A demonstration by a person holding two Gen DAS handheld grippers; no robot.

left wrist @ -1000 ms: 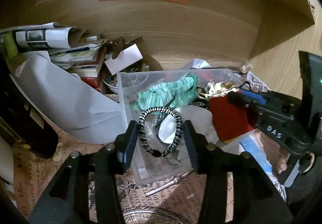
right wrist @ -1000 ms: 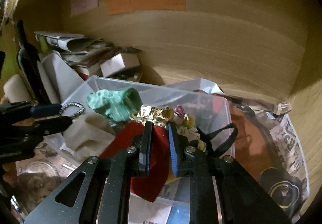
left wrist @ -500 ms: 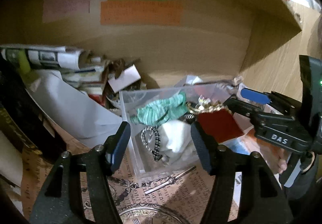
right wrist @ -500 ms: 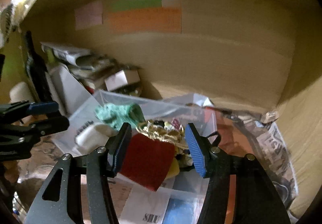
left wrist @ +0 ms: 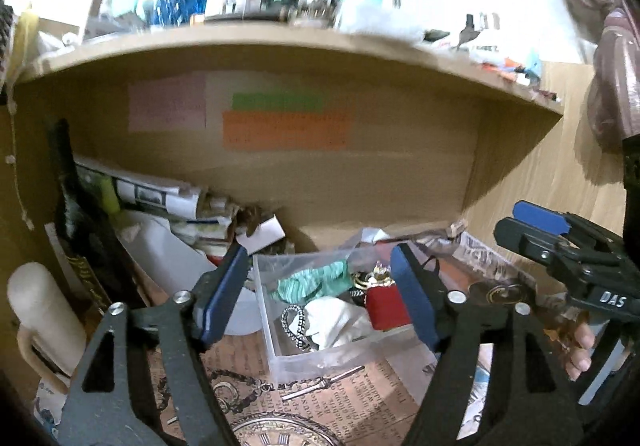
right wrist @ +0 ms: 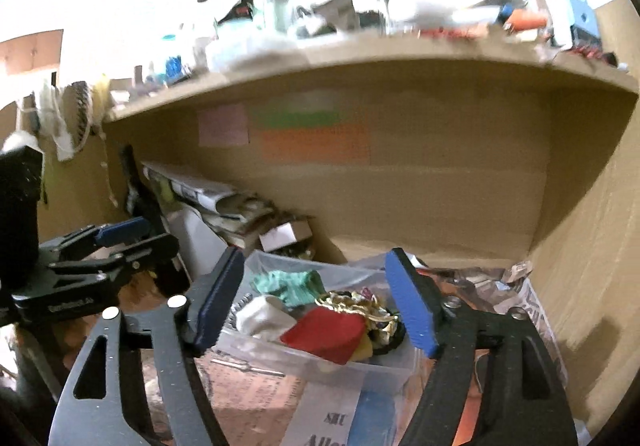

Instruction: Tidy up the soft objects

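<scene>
A clear plastic bin point(left wrist: 280, 358) point(right wrist: 384, 370) sits on the desk under a wooden shelf. In it lie a green knitted cloth point(left wrist: 312, 284) point(right wrist: 288, 286), a white soft piece point(left wrist: 336, 322) point(right wrist: 262, 316), a black-and-white hair tie point(left wrist: 294, 326), a red cloth with gold trim point(left wrist: 386, 306) point(right wrist: 328, 330). My left gripper point(left wrist: 320, 298) is open and empty, drawn back in front of the bin. My right gripper point(right wrist: 316, 298) is open and empty too, above the bin's near side; it also shows at the right of the left wrist view point(left wrist: 532, 226).
Stacked newspapers and booklets point(left wrist: 160, 197) and a white sheet point(left wrist: 168, 250) lie left of the bin. A cream mug point(left wrist: 40, 318) stands at far left. The shelf board point(left wrist: 280, 41) overhangs, crowded with bottles. Coloured notes point(left wrist: 284, 125) hang on the back wall. Printed paper point(left wrist: 320, 406) covers the desk.
Both grippers opened and pulled back and up from the bin. The left let go of the hair tie, the right let go of the red cloth; both now lie in the bin.
</scene>
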